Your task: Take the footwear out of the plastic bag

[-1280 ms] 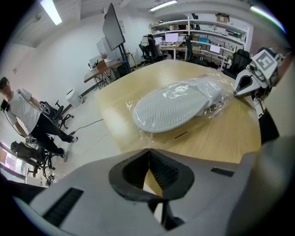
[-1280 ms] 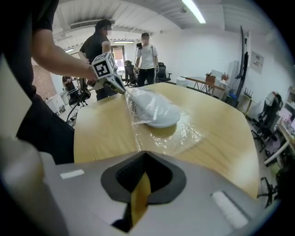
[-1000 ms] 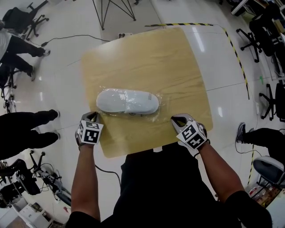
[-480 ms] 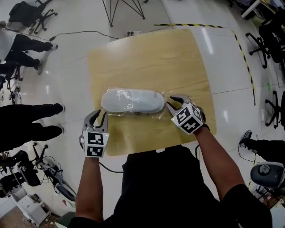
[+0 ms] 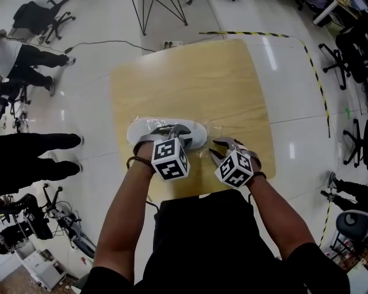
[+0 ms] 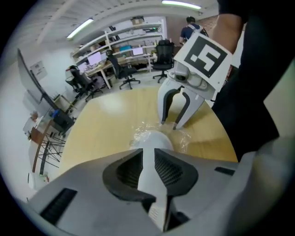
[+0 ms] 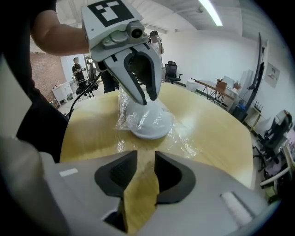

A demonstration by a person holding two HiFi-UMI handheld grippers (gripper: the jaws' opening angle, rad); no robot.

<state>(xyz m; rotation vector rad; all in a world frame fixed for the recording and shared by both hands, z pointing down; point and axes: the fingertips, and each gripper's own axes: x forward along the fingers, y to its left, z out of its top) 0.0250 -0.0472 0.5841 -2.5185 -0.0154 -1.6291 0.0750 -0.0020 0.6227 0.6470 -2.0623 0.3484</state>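
Observation:
A white slipper (image 5: 138, 131) lies inside a clear plastic bag (image 5: 208, 128) on the wooden table (image 5: 190, 80). My left gripper (image 5: 168, 129) hangs over the middle of the slipper (image 7: 150, 123). Its jaws are closing, with one finger on each side of the slipper's top, and the pads do not visibly press on it. In the left gripper view the slipper (image 6: 152, 138) fills the gap ahead of the left gripper (image 6: 147, 152). My right gripper (image 5: 214, 148) is at the bag's right end (image 7: 184, 140). Its jaws are opening, with only bare table between them.
A person's dark-clad legs (image 5: 34, 158) stand left of the table. Office chairs (image 5: 351, 51) ring the room, and tripod legs (image 5: 161, 11) rise beyond the far edge. Yellow-black tape (image 5: 253, 33) marks the floor. The table's front edge (image 5: 190, 194) is near my body.
The left gripper has moved from the table's front left corner to over the slipper. The right gripper has come in to the bag's right end. Both jaws have opened.

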